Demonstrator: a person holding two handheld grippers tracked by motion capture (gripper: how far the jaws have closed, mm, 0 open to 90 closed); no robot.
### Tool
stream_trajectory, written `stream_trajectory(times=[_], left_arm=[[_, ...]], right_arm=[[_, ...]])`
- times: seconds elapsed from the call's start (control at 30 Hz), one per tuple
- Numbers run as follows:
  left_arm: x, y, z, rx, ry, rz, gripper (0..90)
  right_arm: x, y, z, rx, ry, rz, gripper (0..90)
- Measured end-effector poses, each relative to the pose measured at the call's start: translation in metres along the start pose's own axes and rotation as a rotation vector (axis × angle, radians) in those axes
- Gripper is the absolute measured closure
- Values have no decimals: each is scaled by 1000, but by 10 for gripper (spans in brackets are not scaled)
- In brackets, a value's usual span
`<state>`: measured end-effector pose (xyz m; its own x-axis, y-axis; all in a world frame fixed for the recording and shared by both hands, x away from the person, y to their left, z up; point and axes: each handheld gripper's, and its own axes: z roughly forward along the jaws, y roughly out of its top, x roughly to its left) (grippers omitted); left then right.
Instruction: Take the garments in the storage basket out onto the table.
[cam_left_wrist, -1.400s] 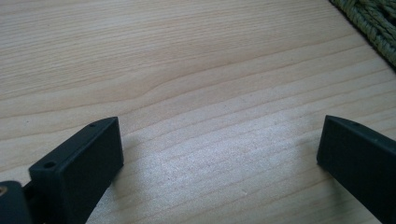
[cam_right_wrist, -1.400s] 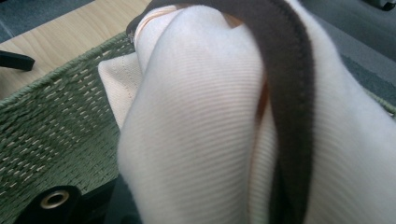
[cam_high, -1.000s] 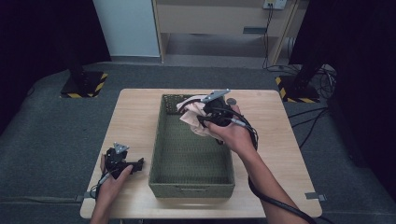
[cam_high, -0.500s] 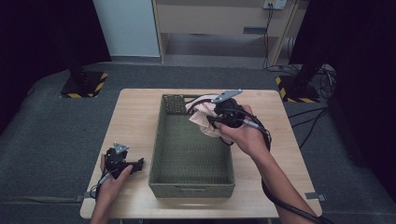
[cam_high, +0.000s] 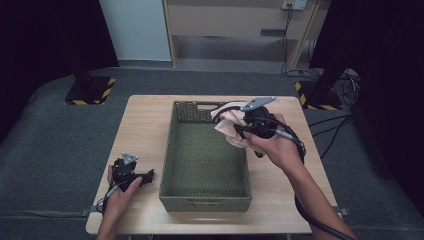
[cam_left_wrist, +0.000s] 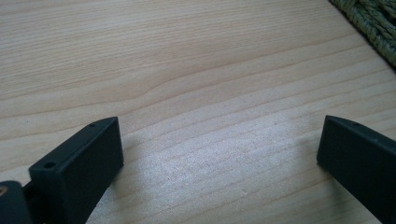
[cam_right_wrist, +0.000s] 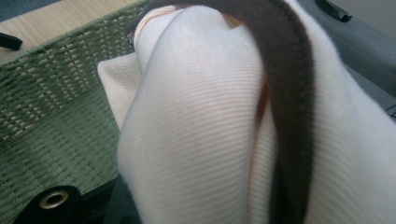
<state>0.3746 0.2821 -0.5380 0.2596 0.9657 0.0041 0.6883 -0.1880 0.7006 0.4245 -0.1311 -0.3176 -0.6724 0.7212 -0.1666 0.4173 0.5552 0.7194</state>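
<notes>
Right gripper (cam_high: 239, 131) lifted cloth (cam_high: 229, 127) rightward — over green basket (cam_high: 172, 165) rim.

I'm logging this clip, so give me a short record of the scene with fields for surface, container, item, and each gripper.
surface: light wooden table
container: green woven basket, nothing lying on its floor
item: cream cloth with a dark band, held bunched above the basket's far right rim
right gripper: shut on the cloth
left gripper: open, low over bare table left of the basket, holding nothing
</notes>
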Motion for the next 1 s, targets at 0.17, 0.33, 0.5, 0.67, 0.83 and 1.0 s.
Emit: stream_trajectory(times=[0.17,0.33,0.5,0.67,0.83,1.0], left_arm=[[0,0,0,0,0,0,0],[0,0,0,0,0,0,0],[0,0,0,0,0,0,0],[0,0,0,0,0,1,0],[0,0,0,0,0,0,0],[0,0,0,0,0,0,0]], right_arm=[[-9,-5,-5,6,-16,10,586],[-16,-10,-8,8,-26,18,586],[-25,-18,-11,26,-45,26,585],[-36,-27,-13,37,-63,45,585],[-45,-38,-10,58,-79,55,584],[-56,-46,-7,70,-93,72,584]])
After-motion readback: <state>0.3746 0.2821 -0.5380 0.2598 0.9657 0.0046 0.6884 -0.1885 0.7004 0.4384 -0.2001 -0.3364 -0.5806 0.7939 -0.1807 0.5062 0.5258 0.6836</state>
